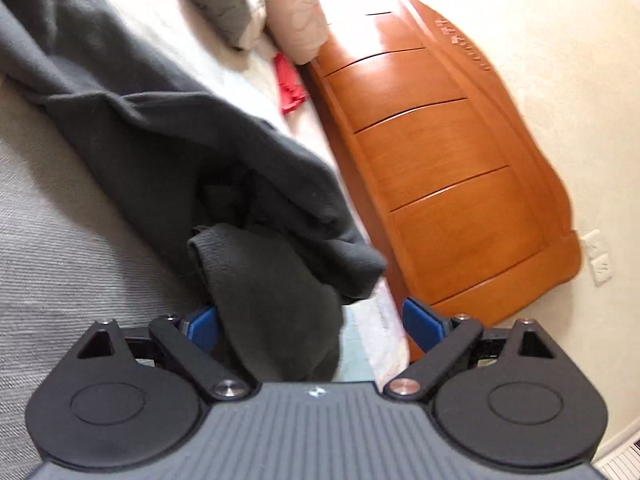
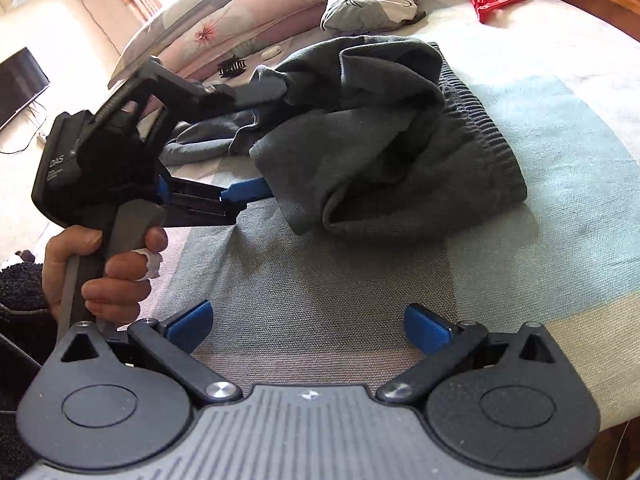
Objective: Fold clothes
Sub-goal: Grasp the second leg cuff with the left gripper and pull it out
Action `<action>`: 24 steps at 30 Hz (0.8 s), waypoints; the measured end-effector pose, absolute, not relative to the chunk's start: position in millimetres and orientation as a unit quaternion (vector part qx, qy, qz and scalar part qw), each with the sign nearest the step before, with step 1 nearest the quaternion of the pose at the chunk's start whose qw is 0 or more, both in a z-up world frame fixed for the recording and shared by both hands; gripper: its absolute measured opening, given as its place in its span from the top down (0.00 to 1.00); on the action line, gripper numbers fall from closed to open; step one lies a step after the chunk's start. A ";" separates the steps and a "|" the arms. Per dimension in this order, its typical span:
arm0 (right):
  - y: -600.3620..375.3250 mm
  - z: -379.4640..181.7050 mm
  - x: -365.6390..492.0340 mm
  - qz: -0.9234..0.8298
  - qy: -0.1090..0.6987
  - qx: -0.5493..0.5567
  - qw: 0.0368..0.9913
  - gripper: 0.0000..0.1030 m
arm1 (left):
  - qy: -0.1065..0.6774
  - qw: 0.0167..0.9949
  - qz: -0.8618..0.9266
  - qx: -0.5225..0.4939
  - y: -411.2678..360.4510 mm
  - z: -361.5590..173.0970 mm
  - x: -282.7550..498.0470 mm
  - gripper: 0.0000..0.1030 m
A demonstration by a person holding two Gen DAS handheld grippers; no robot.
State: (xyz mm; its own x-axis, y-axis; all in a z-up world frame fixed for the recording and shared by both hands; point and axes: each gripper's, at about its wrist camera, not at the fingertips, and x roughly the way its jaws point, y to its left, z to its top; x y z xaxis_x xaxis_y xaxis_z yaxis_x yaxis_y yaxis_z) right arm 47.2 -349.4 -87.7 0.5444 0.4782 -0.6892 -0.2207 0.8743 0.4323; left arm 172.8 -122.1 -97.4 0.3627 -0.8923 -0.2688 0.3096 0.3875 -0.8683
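Observation:
A dark grey garment (image 2: 380, 152) with a ribbed waistband lies bunched on the bed (image 2: 540, 240). In the right wrist view my left gripper (image 2: 268, 140) is held by a hand (image 2: 112, 276) at the left. Its fingers stand wide apart, the upper one (image 2: 264, 88) tucked into the cloth and lifting a fold. In the left wrist view the garment (image 1: 160, 128) hangs down between the spread blue pads (image 1: 420, 320) of the left gripper (image 1: 312, 320), touching the left pad. My right gripper (image 2: 308, 324) is open over the bare bedspread, short of the garment.
A wooden headboard (image 1: 440, 140) runs along the bed's far side against a cream wall. Pillows (image 2: 280, 0), a small grey cushion (image 2: 368, 4), a red folding fan (image 2: 496, 0) and a black hair clip (image 2: 232, 67) lie near the head. A TV (image 2: 20, 80) stands at the left.

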 end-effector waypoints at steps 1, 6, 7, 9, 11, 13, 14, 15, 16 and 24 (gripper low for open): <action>-348.5 -87.2 46.5 0.202 0.433 0.146 0.866 0.00 | 0.378 0.734 -0.416 -0.380 -119.8 -94.5 168.7 0.10; -345.6 -88.1 45.2 0.206 0.436 0.139 0.865 0.00 | 0.316 0.718 -0.444 -0.433 -107.3 -88.7 156.4 0.10; -344.8 -88.7 45.0 0.206 0.436 0.137 0.865 0.00 | 0.316 0.716 -0.443 -0.437 -108.0 -91.0 157.7 0.10; -343.6 -89.5 44.4 0.205 0.436 0.135 0.866 0.00 | 0.336 0.712 -0.435 -0.436 -113.3 -98.9 163.4 0.10; -342.4 -89.3 43.2 0.204 0.435 0.133 0.867 0.00 | 0.356 0.711 -0.424 -0.435 -119.2 -109.3 168.0 0.10; -343.1 -90.1 42.1 0.205 0.433 0.134 0.868 0.00 | 0.371 0.708 -0.414 -0.437 -124.1 -119.6 170.3 0.11; -343.7 -90.6 41.5 0.206 0.431 0.135 0.868 0.00 | 0.378 0.706 -0.406 -0.440 -125.1 -124.4 171.6 0.12; -344.5 -91.2 40.7 0.207 0.428 0.136 0.869 0.00 | 0.383 0.704 -0.396 -0.447 -123.8 -130.2 173.1 0.13; -344.9 -92.1 40.1 0.209 0.424 0.136 0.870 0.00 | 0.384 0.702 -0.388 -0.457 -122.1 -136.4 174.3 0.21; -345.4 -93.4 29.4 0.218 0.403 0.119 0.881 0.00 | 0.344 0.709 -0.383 -0.481 -108.4 -123.7 159.0 0.45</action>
State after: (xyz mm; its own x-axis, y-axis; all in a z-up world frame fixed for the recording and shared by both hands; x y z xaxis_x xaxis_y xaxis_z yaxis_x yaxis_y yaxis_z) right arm 29.4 -345.4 -93.4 0.5802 0.4794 -0.6584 -0.2872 0.8769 0.3854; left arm 159.0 -108.4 -123.7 0.4694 -0.8748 -0.1199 0.2125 0.2437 -0.9463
